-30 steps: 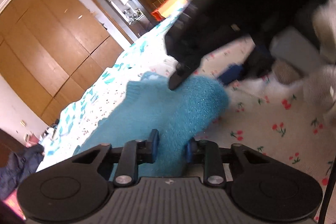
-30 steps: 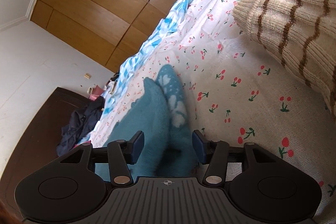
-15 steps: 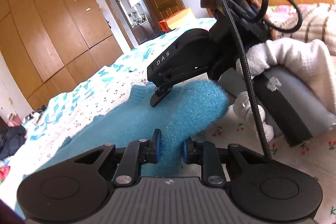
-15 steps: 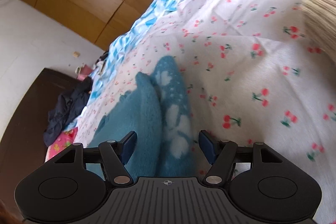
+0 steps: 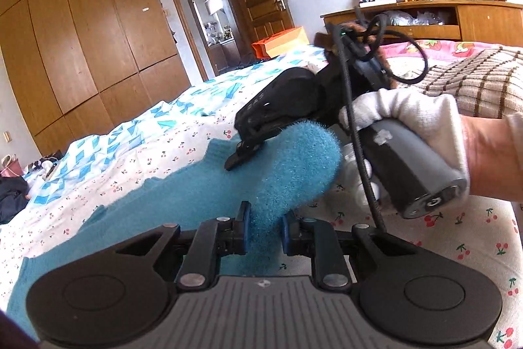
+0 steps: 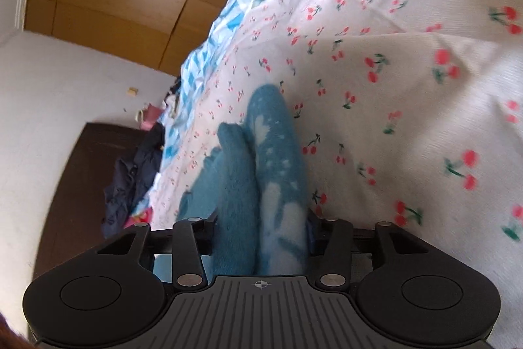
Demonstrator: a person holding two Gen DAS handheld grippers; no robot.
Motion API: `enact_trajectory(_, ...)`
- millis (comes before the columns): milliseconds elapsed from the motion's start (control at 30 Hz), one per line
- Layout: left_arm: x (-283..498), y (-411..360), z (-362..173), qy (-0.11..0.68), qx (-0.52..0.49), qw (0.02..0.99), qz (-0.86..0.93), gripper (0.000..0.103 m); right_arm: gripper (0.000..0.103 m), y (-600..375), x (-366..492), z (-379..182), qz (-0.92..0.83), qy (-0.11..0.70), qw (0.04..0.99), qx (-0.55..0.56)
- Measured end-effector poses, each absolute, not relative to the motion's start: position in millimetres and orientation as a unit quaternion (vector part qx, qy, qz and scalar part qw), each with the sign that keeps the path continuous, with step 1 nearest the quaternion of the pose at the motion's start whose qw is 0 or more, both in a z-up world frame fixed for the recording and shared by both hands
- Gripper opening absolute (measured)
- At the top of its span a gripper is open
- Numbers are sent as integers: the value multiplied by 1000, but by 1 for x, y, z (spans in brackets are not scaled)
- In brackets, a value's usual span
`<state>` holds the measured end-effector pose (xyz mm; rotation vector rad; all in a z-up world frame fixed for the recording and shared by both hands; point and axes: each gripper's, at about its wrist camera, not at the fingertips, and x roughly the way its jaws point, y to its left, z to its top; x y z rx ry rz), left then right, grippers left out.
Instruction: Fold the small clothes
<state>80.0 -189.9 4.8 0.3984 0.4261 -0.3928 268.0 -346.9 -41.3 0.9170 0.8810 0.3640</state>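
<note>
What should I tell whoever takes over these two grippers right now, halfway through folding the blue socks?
Left gripper: shut on the blue socks, jaws just closing.
Right gripper: jaws just closed in around the same pair; pads hidden by the fabric, so the grip is unconfirmed.
Socks: fuzzy pair stacked lengthwise on the cherry-print sheet, one end lifted.
Done: the socks are paired.
Left: fold them over and set them down.
</note>
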Motion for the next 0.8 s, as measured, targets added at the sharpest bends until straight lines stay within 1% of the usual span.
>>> enact_trajectory(67, 83, -189, 4, 210, 192, 939, -191, 25, 44, -342, 270, -38, 169, 417, 797, 402)
enact_trajectory(100, 83, -189, 4, 210, 190, 940, -191, 25, 39, -343, 268, -35, 168, 418, 799, 398)
enact_trajectory(133, 83, -188, 5, 210, 187, 940, -191, 25, 33, -344, 266, -34, 169, 417, 796, 405)
enact_trajectory(233, 83, -185, 8, 211, 172, 942, -195, 23, 28, -351, 254, -30, 170, 393, 778, 460)
enact_trajectory(333, 81, -180, 15, 210, 151, 945, -198, 23, 27, -348, 246, -23, 164, 374, 763, 500)
enact_trajectory(400, 81, -171, 22, 209, 126, 949, -198, 23, 27, -342, 243, -11, 161, 367, 765, 504)
enact_trajectory(600, 79, -126, 49, 201, 21, 961, -190, 23, 27, -303, 242, 47, 168, 349, 793, 469)
enact_trajectory(800, 67, -69, 70, 179, -61, 967, -169, 23, 27, -240, 240, 94, 184, 343, 819, 421)
